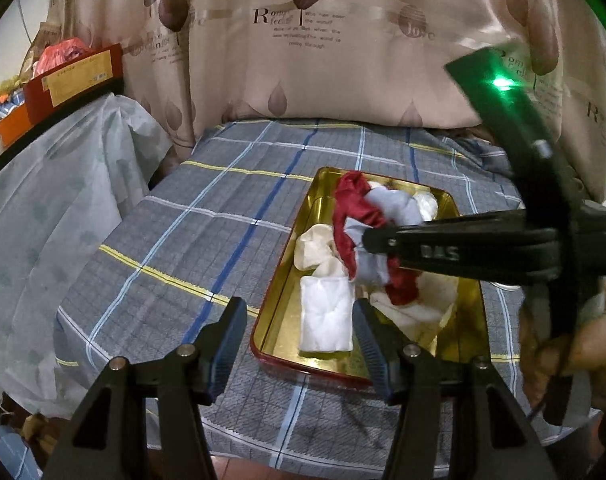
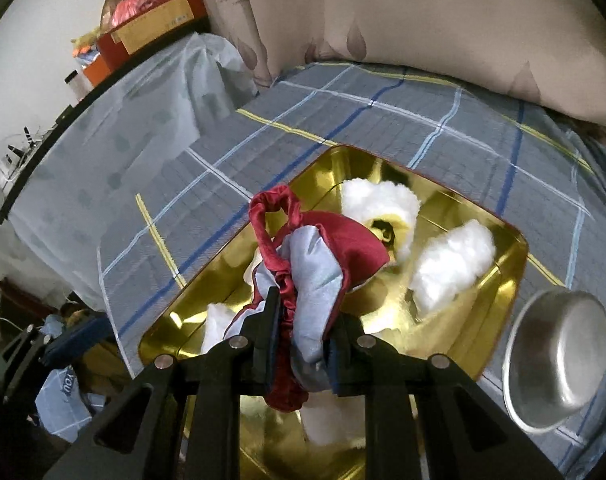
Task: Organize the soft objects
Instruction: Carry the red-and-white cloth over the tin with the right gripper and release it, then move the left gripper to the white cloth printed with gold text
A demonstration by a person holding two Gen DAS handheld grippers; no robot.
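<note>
A gold tin tray (image 1: pixel 281 308) (image 2: pixel 499 280) with a red rim lies on the plaid bedsheet. Several white cotton pads (image 1: pixel 325 314) (image 2: pixel 451 264) lie in it. My right gripper (image 2: pixel 301 328) (image 1: pixel 369 238) is shut on a red and pale-blue satin cloth (image 2: pixel 323 264) (image 1: pixel 359 216), held bunched above the tray. My left gripper (image 1: pixel 299 320) stands open over the tray's near end, one white pad seen between its fingers below, not touched.
A steel bowl (image 2: pixel 559 356) sits on the sheet right of the tray. A beige printed pillow (image 1: pixel 323 40) lies at the back. A plastic-covered ledge (image 1: pixel 63 168) with boxes (image 1: pixel 75 80) runs along the left. A hand (image 1: pixel 575 344) holds the right gripper.
</note>
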